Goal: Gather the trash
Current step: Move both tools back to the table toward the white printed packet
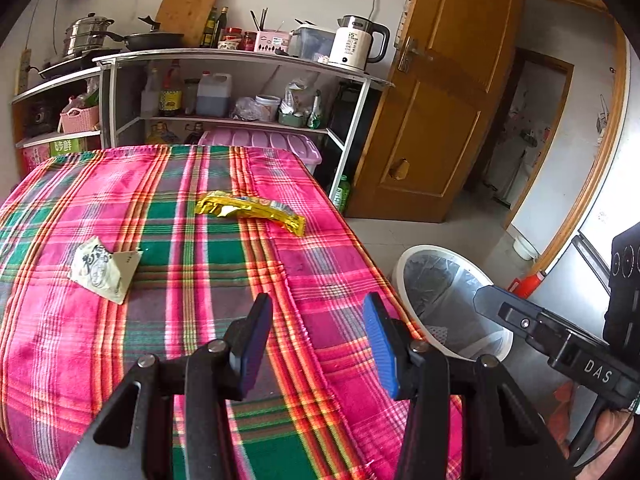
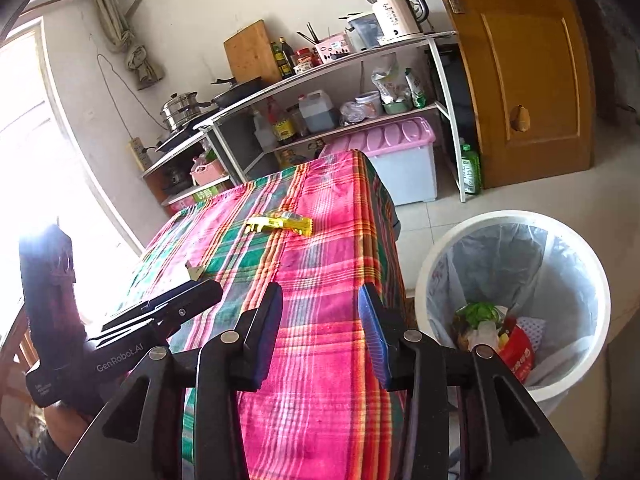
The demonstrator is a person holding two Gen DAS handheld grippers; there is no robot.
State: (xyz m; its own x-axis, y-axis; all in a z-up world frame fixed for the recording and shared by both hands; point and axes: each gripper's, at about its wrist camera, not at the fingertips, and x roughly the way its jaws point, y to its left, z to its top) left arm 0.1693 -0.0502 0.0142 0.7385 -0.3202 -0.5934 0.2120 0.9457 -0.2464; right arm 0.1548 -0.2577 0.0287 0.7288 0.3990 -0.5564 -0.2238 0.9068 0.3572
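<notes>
Both the left gripper (image 1: pixel 318 314) and the right gripper (image 2: pixel 320 304) hang released and empty over the plaid-covered desk (image 1: pixel 328 264), the yellow wrapper (image 1: pixel 250 209) lying well ahead of them, the white wrapper (image 1: pixel 105 270) ahead-left, and the lined trash bin (image 2: pixel 516 304) (already holding scraps) on the floor to their right.

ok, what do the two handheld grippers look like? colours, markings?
Left gripper and right gripper match: black plastic bodies, silver pivot bolts, flat ribbed blue pads. White lettering: "GenRobot.AI" on the left body, "DAS" on the right. No cables or sleeves show.
</notes>
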